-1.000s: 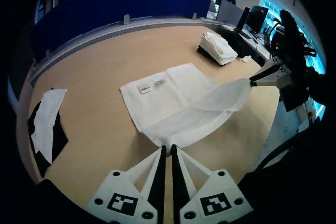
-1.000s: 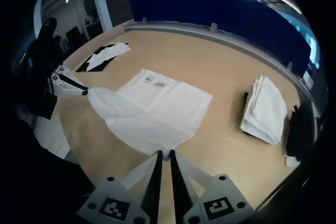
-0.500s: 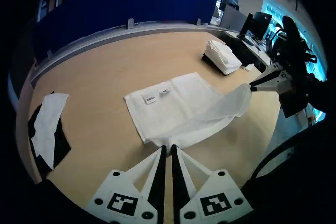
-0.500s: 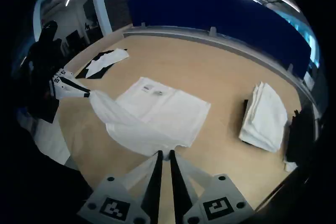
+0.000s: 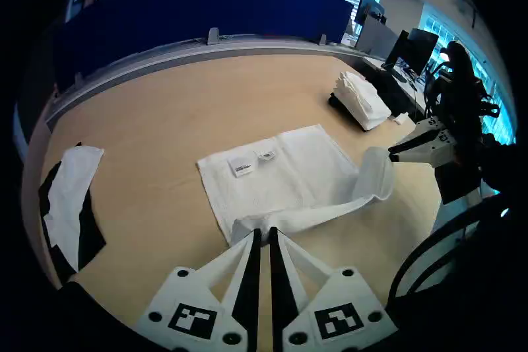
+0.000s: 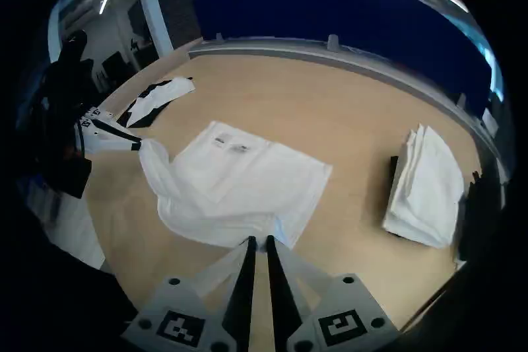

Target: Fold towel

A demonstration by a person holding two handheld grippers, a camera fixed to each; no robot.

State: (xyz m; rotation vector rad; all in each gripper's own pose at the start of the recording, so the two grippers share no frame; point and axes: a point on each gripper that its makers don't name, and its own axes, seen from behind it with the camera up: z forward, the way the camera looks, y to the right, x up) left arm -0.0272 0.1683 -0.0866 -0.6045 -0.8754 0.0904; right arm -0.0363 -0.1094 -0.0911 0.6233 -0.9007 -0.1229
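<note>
Pinching a near corner of the white towel [image 5: 284, 170], the left gripper [image 5: 264, 232] has its fingers drawn almost together. We see only a thin slit between them, with the cloth edge bunched at the tips. In the right gripper view we note the same for the right gripper [image 6: 257, 240]: a narrow gap, with the towel's other near corner caught at the fingertips.

In the left gripper view the right gripper appears farther off at the right, tips on the towel corner, with a hand behind it that is dark and hard to make out. The near edge of the towel is lifted and rolled over into a loose band running between the two grippers. The far part lies flat on the tan tabletop [image 5: 165, 114], with two small tags [image 5: 243, 167] showing on it.

A stack of folded towels [image 5: 360, 98] sits on the tabletop, well apart from the towel. Toward the other end a white cloth [image 5: 66, 193] lies over a black piece [image 5: 92, 233]. A blue partition [image 5: 198, 8] runs along the far edge of the tabletop. Monitors [image 5: 412, 48] stand past the stack.
</note>
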